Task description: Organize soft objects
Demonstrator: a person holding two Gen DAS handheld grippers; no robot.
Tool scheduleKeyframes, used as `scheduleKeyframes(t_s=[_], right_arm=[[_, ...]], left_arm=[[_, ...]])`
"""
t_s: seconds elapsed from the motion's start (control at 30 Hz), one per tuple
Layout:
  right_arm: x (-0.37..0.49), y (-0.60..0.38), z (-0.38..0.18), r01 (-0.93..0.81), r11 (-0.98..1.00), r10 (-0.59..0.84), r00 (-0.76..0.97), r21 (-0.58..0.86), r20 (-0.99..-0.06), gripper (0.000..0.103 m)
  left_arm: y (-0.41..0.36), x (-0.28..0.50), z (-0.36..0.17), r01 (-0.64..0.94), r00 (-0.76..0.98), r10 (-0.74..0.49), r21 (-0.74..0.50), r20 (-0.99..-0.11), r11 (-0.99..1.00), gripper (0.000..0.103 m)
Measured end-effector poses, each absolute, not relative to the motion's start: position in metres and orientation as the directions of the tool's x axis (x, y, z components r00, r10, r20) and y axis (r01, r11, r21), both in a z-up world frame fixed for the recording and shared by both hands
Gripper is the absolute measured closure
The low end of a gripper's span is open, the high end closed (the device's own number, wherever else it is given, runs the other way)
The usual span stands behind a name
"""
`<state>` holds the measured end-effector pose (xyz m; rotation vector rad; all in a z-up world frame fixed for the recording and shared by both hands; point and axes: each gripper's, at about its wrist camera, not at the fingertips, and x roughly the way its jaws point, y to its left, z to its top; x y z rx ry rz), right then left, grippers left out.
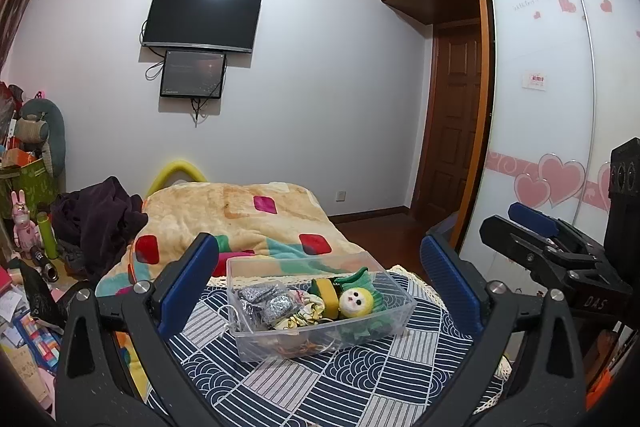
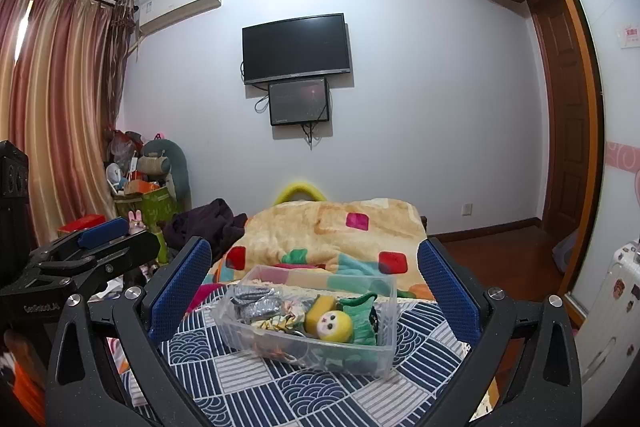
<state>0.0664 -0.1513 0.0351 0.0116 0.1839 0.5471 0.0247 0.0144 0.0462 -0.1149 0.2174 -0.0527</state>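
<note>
A clear plastic bin (image 1: 394, 319) stands on a navy-and-white patterned cloth (image 1: 320, 383); it also shows in the right wrist view (image 2: 382, 351). Inside lie a yellow-faced plush doll with green trim (image 1: 356, 301) (image 2: 334, 325), silver glittery pouches (image 1: 264, 301) (image 2: 258, 301) and a crumpled patterned fabric piece (image 1: 308, 309) (image 2: 280, 321). My left gripper (image 1: 320, 281) is open and empty, its blue pads either side of the bin, short of it. My right gripper (image 2: 314, 285) is open and empty, likewise framing the bin. Each gripper shows at the other view's edge.
Behind the bin lies a beige blanket with coloured patches (image 1: 240, 215) (image 2: 340, 231). A dark garment (image 1: 96, 219) and cluttered boxes and toys (image 1: 28, 163) are at the left. A wardrobe with heart decals (image 1: 552, 107), a wooden door (image 1: 452, 131) and a white suitcase (image 2: 616, 303) are at the right.
</note>
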Motion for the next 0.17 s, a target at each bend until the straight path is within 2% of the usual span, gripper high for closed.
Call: scheduleKeyframes(t_s=[0.17], right_arm=[[0.0662,-0.1493,0.0345,-0.516,0.854,0.519,0.836,0.065,-0.178,0.0]], left_arm=[[0.0145,0.0245,0.0461,0.04,0.975,-0.065,-0.119,-0.214,0.992,0.001]])
